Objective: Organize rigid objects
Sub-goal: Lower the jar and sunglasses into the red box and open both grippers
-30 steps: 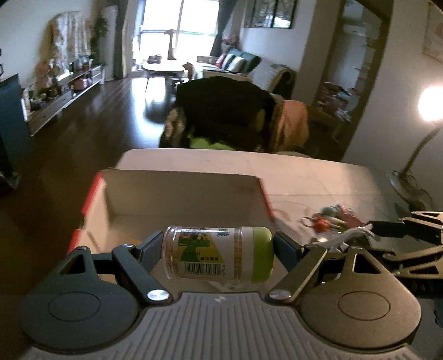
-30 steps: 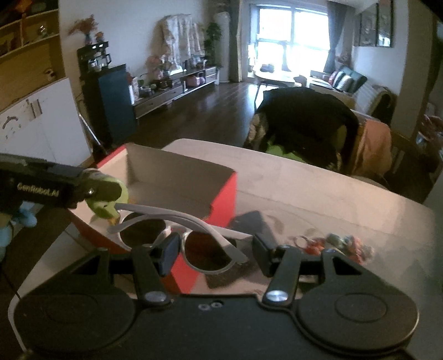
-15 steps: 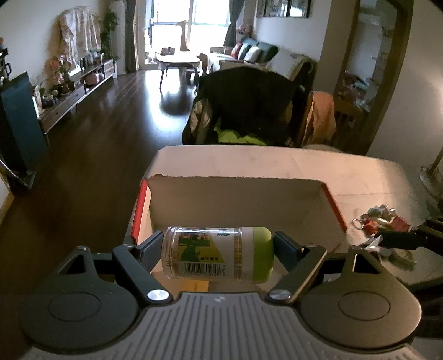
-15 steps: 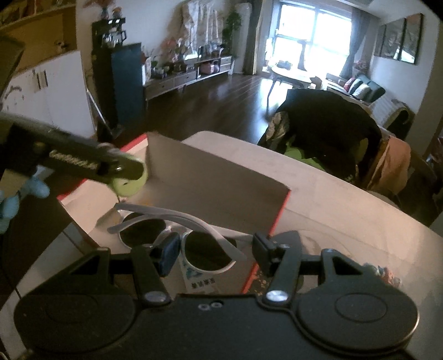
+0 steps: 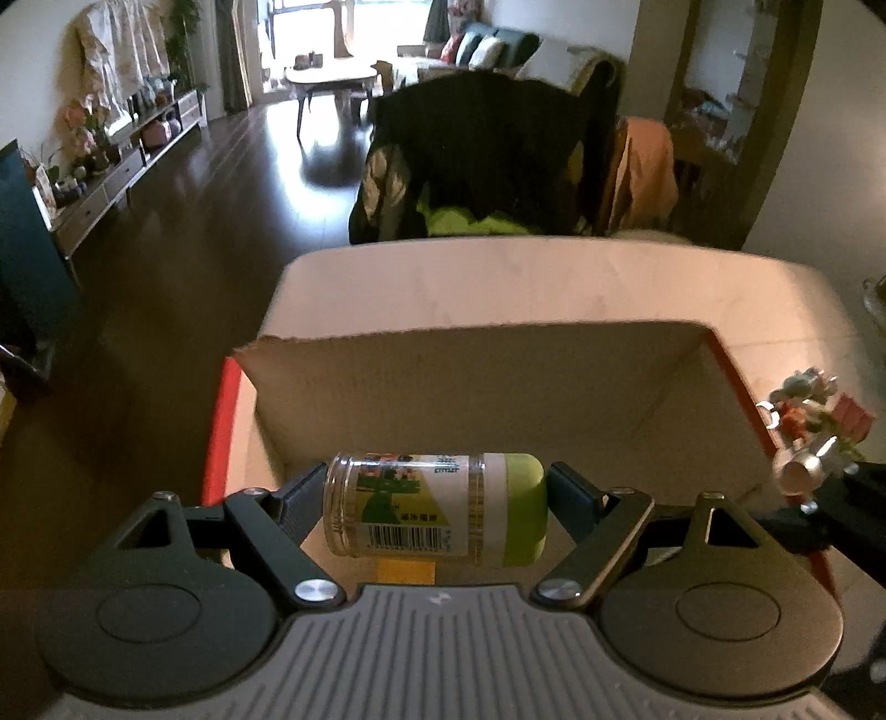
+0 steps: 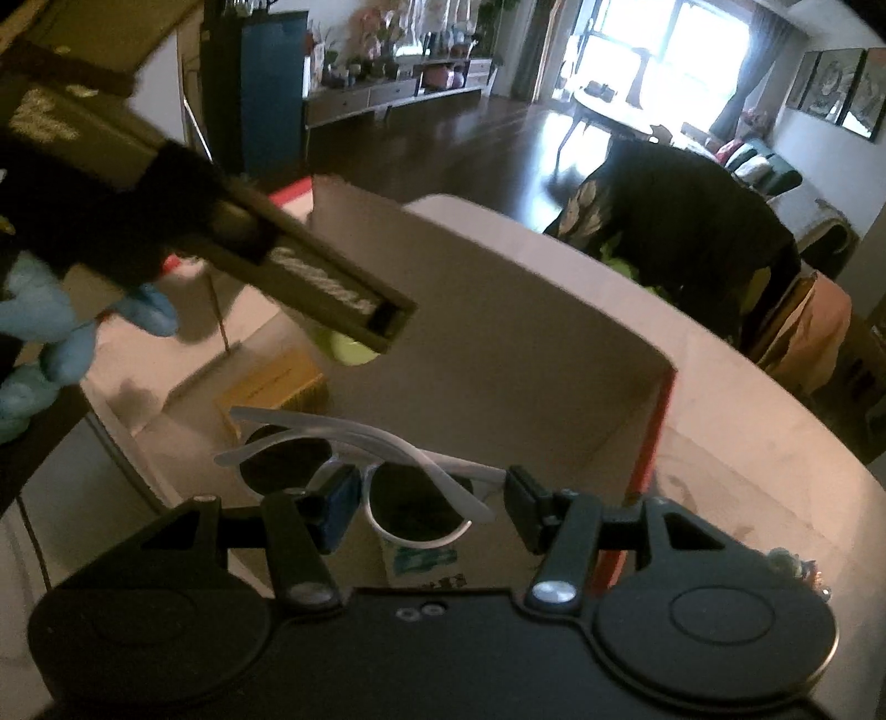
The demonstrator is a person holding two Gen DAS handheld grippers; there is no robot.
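**Jar and Sunglasses Held Over the Cardboard Box**

The left gripper (image 5: 436,501) clamps a clear cylindrical jar (image 5: 410,510) endwise, its smooth lime-green cap to the right and a barcode on its label; the small print is unreadable. The jar hangs over the open, red-sided corrugated cardboard box (image 5: 476,382). The right gripper (image 6: 426,501) pinches glossy white-framed sunglasses (image 6: 354,471) with dark round lenses, above the same box's interior.

Bright sun pours in through the far window (image 5: 310,33) and makes a white shine on the dark floor (image 5: 326,149). Close up it is dim and shadowy. Edges bend round, and corners go black.
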